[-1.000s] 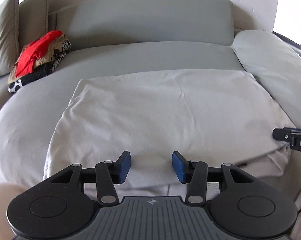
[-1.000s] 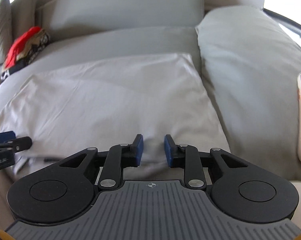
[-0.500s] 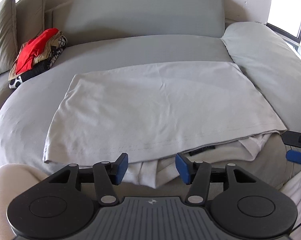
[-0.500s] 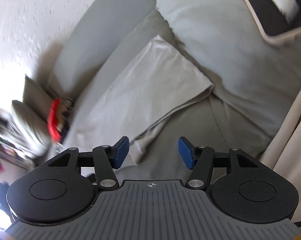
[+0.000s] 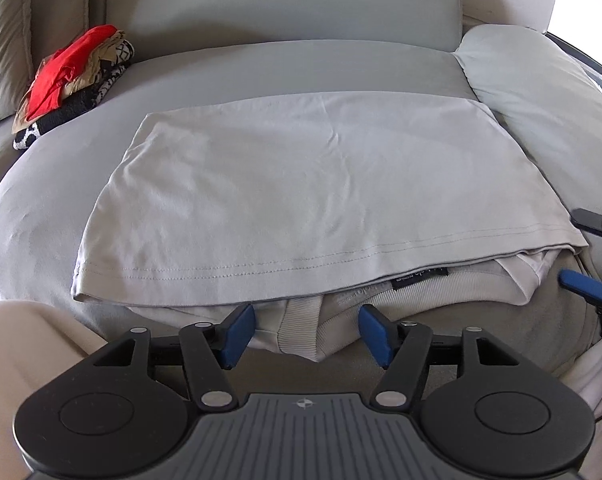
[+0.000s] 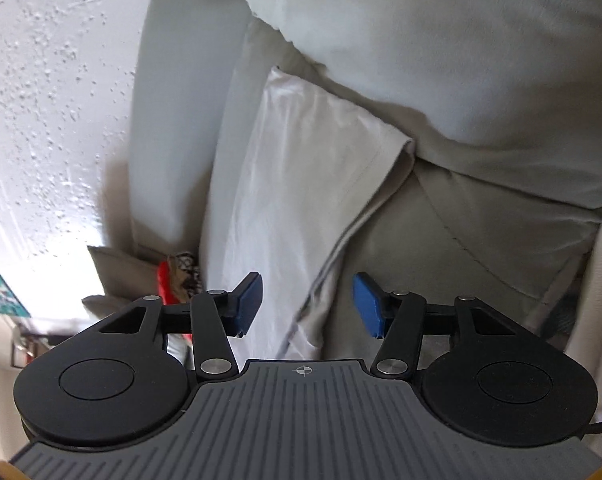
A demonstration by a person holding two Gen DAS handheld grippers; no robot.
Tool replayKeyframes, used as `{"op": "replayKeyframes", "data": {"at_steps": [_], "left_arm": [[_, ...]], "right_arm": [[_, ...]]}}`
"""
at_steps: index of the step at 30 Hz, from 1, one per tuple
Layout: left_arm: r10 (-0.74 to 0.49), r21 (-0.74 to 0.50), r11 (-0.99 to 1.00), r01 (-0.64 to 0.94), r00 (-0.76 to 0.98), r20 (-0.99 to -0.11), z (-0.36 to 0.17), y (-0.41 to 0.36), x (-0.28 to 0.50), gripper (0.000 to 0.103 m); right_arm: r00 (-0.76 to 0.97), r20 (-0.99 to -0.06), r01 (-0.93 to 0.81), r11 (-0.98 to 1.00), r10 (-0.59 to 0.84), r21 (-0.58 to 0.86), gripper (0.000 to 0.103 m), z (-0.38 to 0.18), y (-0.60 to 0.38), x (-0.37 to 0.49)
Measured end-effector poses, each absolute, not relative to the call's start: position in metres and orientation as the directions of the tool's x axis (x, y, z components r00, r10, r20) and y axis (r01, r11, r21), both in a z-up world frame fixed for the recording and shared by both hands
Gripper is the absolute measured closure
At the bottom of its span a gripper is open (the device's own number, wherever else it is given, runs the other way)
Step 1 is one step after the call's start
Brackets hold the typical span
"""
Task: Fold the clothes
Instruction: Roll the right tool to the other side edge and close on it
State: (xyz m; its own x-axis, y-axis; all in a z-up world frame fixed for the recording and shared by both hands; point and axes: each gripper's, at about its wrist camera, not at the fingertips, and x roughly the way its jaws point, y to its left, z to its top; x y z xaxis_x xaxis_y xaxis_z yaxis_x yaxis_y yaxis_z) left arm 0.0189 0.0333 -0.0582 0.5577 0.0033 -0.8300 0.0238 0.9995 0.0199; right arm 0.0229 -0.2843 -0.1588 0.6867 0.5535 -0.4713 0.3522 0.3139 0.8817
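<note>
Left gripper (image 5: 307, 334) of black plastic with blue pads, wide open, holding nothing, low at the near edge of the big grey sofa seat (image 5: 285, 64). Between the two blue pads (image 5: 237, 334), the ribbed collar (image 5: 301, 332) of a pale grey-white T-shirt (image 5: 301, 184), near the pads but not pinched by them. Shirt folded over and lying flat on the seat, stitched hem across the front, small dark label (image 5: 421, 282) peeking out under that hem. Right gripper (image 6: 307, 306), same black plastic and blue pads, also wide open and empty, turned sideways beside the right corner of the shirt (image 6: 301, 184), over the bunched layers at the shirt's edge. Cannot tell if those pads touch the cloth. Seen from the left camera, only the tips of the right gripper (image 5: 589, 256) at the right edge, one black finger above and one blue pad below, just beside the shirt's right corner. Small pile of other clothes (image 5: 69, 80), red on top with tan and black-and-white bits under it, far back on the left of the seat, well apart from the shirt. Olive-grey square cushion (image 5: 1, 40) behind that pile. Puffy grey arm cushion (image 5: 541, 92) on the right side of the sofa, just beside the shirt. White bumpy wall (image 6: 53, 100) behind the sofa.
</note>
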Motion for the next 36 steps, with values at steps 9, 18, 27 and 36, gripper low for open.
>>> {"op": "replayKeyframes", "data": {"at_steps": [9,18,27,36], "left_arm": [[-0.006,0.020,0.999,0.041,0.560,-0.829,-0.059,0.033,0.020,0.041],[-0.009,0.016,0.999,0.039,0.563,-0.827,-0.060,0.033,0.019,0.040],[-0.018,0.003,0.999,0.037,0.556,-0.831,-0.057,0.035,0.017,0.040],[-0.051,-0.065,0.998,-0.003,0.589,-0.807,-0.035,0.055,0.015,0.041]], "right_arm": [[0.757,-0.399,0.356,0.185,0.518,0.916,0.044,-0.181,-0.284,0.046],[0.815,-0.368,0.301,0.216,0.447,0.929,0.044,-0.182,-0.280,0.069],[0.795,-0.435,0.354,0.259,0.422,0.899,0.066,-0.178,-0.287,0.079],[0.803,-0.431,0.429,0.103,0.413,0.898,0.074,-0.189,-0.291,0.080]]}}
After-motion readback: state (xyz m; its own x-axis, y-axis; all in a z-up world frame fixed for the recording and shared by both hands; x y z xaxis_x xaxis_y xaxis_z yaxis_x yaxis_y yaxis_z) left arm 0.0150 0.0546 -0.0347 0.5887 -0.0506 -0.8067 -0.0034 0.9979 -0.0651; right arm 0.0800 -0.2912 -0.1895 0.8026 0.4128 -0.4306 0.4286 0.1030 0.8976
